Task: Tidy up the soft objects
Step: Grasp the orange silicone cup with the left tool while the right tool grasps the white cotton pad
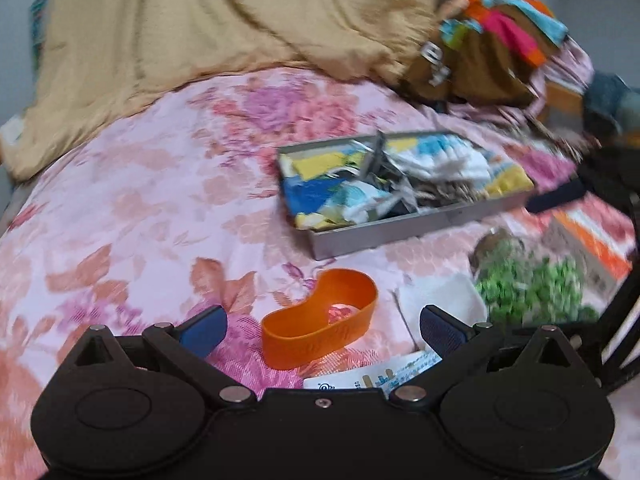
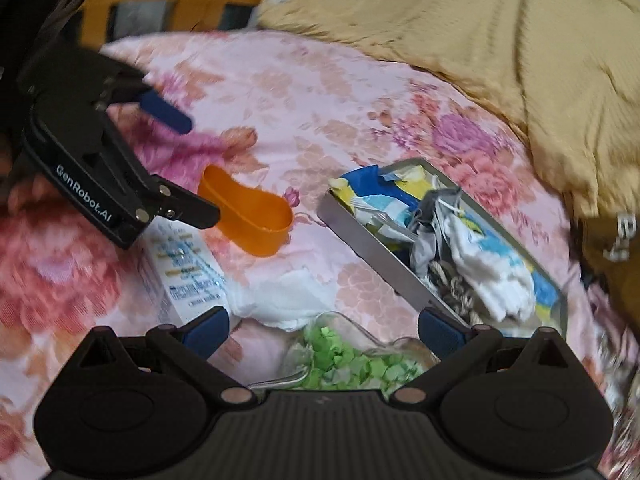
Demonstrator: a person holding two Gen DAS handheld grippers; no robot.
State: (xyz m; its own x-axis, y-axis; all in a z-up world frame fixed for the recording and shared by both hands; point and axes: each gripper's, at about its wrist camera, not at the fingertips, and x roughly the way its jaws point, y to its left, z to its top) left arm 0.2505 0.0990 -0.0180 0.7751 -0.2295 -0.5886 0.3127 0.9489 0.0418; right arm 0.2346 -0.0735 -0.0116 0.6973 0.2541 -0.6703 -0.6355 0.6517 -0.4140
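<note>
1. Orange rubber band lies slack on the floral bed sheet, between the spread fingers of the left tool, which is released and grips nothing.
2. From the right wrist view the left tool sits at 10 o'clock, one blue finger above the band and a dark finger tip against the band's near edge.
3. Right tool is released too, fingers wide apart, hovering over a clear bag of green pieces at 6 o'clock.
4. White cloth lies crumpled just beyond the bag, beside a printed white packet at 8 o'clock.
5. Grey tray sits at 3 o'clock in the right view, holding blue, yellow and white cloths, grey scraps and a braided cord.
6. In the left view the tray is at 1 o'clock, well beyond the band; the bag of green pieces lies at 3 o'clock with the white cloth just beside it.
7. Tan blanket is heaped across the far end of the bed, from 10 to 12 o'clock.
8. Brown cloth with bright patches lies at 2 o'clock, too blurred to detail.
</note>
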